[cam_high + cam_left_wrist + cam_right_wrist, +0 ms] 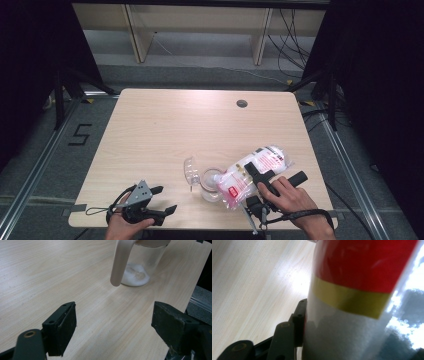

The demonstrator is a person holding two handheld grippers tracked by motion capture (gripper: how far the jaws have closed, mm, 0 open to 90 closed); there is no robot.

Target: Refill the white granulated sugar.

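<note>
Right tongs point(260, 176) pinch a clear plastic bag of white granules with red-and-white label point(255, 172), tilted, low end over the mouth of a clear glass jar point(210, 184). Label print too small to read; the right gripper view shows a red panel with a yellow stripe, no legible writing. Jar stands near the front edge of the light wooden table point(165, 125), some white granules at its bottom, its clear hinged lid point(190, 171) flipped open. Left tongs point(165, 200) spread, empty, well left of the jar.
</note>
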